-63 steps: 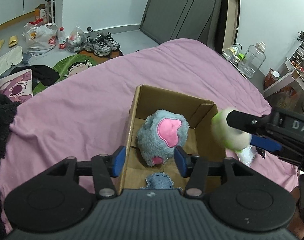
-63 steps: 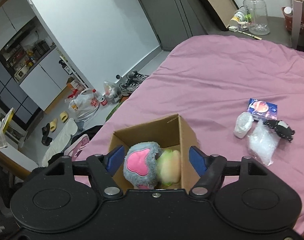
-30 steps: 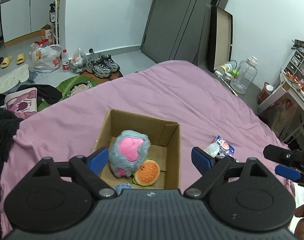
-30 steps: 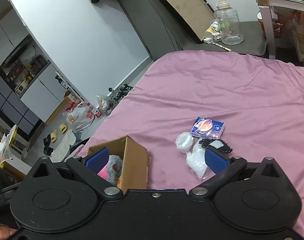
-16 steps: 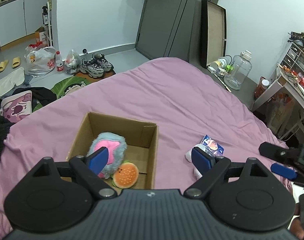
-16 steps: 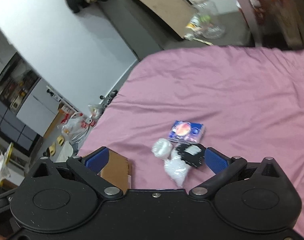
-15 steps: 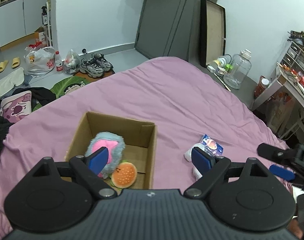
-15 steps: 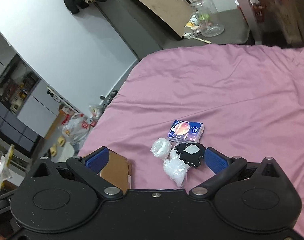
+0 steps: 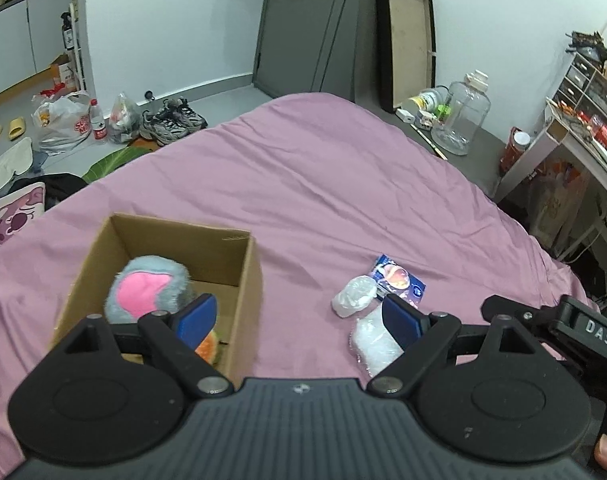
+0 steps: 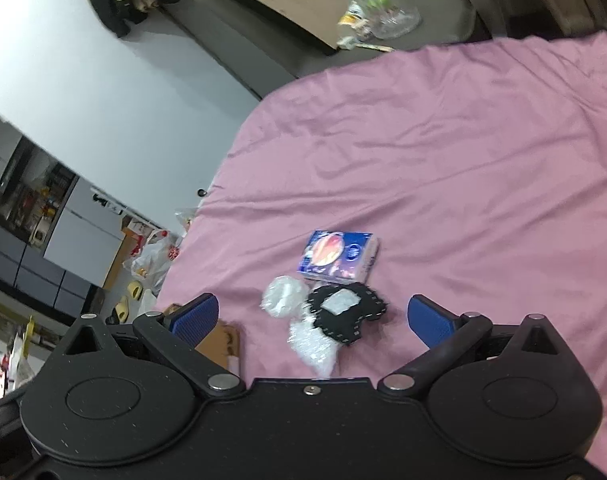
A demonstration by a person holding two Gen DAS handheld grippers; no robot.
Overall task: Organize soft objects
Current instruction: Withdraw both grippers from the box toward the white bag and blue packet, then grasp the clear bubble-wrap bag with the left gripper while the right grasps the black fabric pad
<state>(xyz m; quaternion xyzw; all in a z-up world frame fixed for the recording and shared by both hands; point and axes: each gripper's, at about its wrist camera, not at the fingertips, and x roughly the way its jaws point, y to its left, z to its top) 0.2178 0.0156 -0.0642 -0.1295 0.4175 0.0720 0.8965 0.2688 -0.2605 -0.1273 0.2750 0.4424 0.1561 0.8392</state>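
Note:
A cardboard box (image 9: 247, 276) sits on the pink bed and holds a grey-and-pink plush (image 9: 147, 292) and a burger plush (image 9: 207, 348). To its right lie a blue tissue pack (image 9: 399, 280), a white wad (image 9: 353, 294) and a clear bag (image 9: 373, 340). My left gripper (image 9: 299, 320) is open and empty above the bed between box and pile. My right gripper (image 10: 323, 320) is open and empty over the pile: tissue pack (image 10: 337, 256), white wad (image 10: 283, 294), black patch (image 10: 343, 312), clear bag (image 10: 313, 350). The box corner (image 10: 219, 340) shows at its left.
The pink bed (image 9: 323, 184) spreads wide beyond the objects. Shoes (image 9: 171, 120) and bags (image 9: 63, 120) lie on the floor at the far left. A water jug (image 9: 461, 120) and a shelf (image 9: 583, 128) stand at the right. The right gripper's arm (image 9: 563, 328) shows low right.
The burger plush was dropped into the box. Both grippers then pulled back and swung right; the right gripper now hovers over the pile of small items, tilted.

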